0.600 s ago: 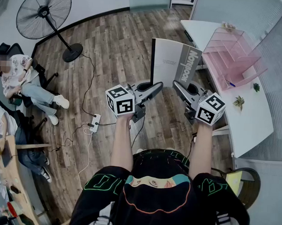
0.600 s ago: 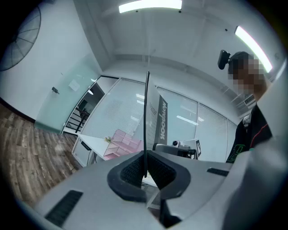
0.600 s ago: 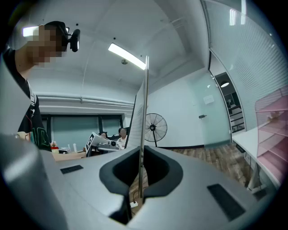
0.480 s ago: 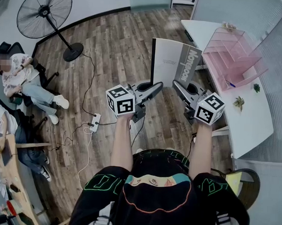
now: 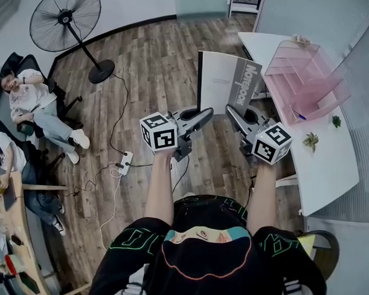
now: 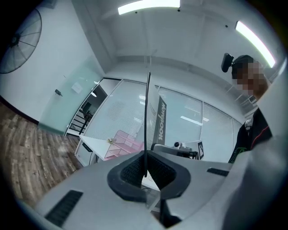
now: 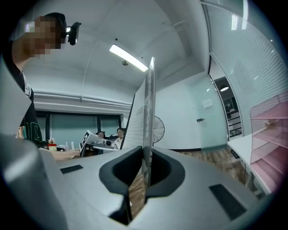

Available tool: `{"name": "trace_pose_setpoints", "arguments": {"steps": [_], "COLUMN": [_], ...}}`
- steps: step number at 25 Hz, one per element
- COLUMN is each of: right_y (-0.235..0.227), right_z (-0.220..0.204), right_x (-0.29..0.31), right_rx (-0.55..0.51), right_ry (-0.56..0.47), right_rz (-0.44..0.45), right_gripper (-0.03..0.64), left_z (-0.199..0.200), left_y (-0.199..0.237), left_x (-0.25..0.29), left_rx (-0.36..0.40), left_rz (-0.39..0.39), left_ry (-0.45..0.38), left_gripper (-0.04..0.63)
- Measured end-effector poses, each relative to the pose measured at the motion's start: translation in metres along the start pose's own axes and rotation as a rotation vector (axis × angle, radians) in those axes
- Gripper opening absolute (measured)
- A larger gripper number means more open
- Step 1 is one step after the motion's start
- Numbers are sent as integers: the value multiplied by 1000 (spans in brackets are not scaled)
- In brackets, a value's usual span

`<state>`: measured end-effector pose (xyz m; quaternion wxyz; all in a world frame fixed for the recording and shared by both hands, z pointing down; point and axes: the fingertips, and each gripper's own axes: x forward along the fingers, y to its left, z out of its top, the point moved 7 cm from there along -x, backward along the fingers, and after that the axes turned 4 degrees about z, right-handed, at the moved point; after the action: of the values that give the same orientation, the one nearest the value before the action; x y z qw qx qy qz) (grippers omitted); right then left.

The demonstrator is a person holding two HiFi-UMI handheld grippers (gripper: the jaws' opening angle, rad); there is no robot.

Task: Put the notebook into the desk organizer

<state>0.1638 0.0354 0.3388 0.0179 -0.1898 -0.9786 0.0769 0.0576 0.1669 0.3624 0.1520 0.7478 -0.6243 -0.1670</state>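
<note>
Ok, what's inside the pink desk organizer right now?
The desk organizer has stepped slots that look empty, apart from a small blue item in the front tray. Slot bottoms behind the tinted walls cannot be made out. The notebook is outside it.

fan [image 5: 65, 19] upright on floor [image 5: 151, 64] | power strip [image 5: 124, 162] on floor | person [image 5: 35, 105] seated, left

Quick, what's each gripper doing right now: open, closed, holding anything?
Left gripper: closed, fingers clamped on the notebook's bottom edge.
Right gripper: closed, holding the same notebook.
</note>
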Motion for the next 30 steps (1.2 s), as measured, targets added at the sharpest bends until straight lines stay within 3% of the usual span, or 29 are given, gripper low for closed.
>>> {"name": "trace_pose_setpoints", "arguments": {"steps": [14, 23, 30], "right_y": [-33, -106, -183], "right_z": [4, 0, -5], "right_x": [-5, 26, 95], "right_rx": [5, 3, 70], "right_ry": [-40, -41, -26], "right_rz": [-10, -101, -147], "right_gripper": [18, 18, 18], "left_z": [7, 22, 50], "left_y": [11, 88, 186], "left_x": [30, 82, 110], "left_rx": [26, 2, -45], "left_rz": [10, -76, -69], "left_ry": [2, 30, 61], "left_gripper": [5, 5, 5]}}
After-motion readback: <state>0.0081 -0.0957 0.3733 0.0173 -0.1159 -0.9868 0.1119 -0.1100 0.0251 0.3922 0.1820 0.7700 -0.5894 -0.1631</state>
